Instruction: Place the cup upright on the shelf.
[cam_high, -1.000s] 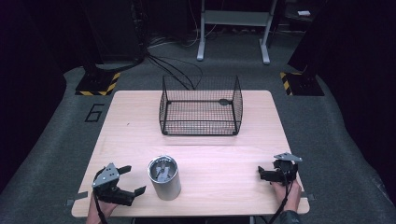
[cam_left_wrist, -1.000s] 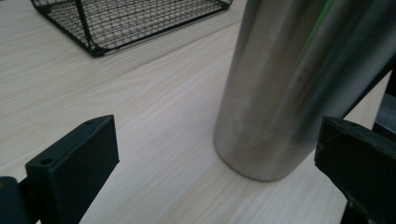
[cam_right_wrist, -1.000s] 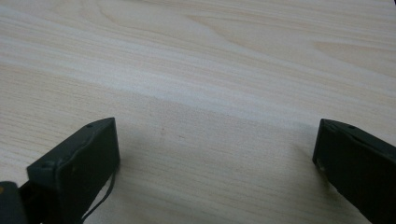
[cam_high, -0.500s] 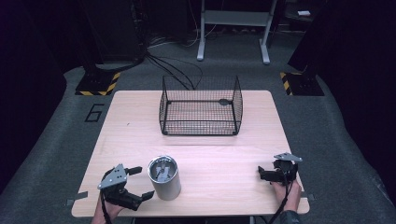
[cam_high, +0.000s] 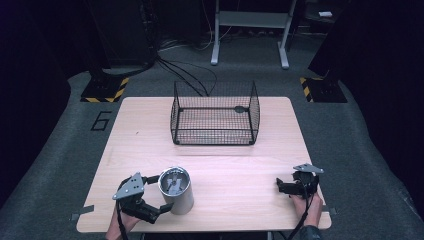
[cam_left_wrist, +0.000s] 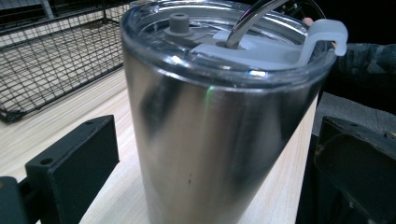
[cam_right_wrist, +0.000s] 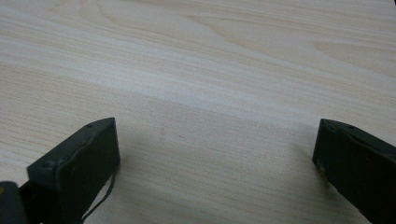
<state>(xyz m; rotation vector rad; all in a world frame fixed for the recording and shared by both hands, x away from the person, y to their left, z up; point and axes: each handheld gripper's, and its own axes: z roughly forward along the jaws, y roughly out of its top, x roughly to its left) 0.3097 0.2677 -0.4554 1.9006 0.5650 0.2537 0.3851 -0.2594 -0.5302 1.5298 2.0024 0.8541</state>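
at the near-left corner of the table (cam_high: 150, 130), left gripper (cam_high: 159, 194) has its jaws spread wide, one either side of the steel tumbler (cam_high: 175, 190) — not yet touching its wall as far as the left gripper view shows. tumbler (cam_left_wrist: 219, 121) stands upright on the wood, clear lid on, with a straw-like tube rising through it. right gripper (cam_high: 281, 185) rests at the near-right edge, jaws apart over bare table, nothing between them. wire basket (cam_high: 215, 114) sits well apart, toward the far side. risks, my read: smooth round steel — an off-centre squeeze could squirt it sideways or tip it; a grip too low leaves it top-heavy on the lift.
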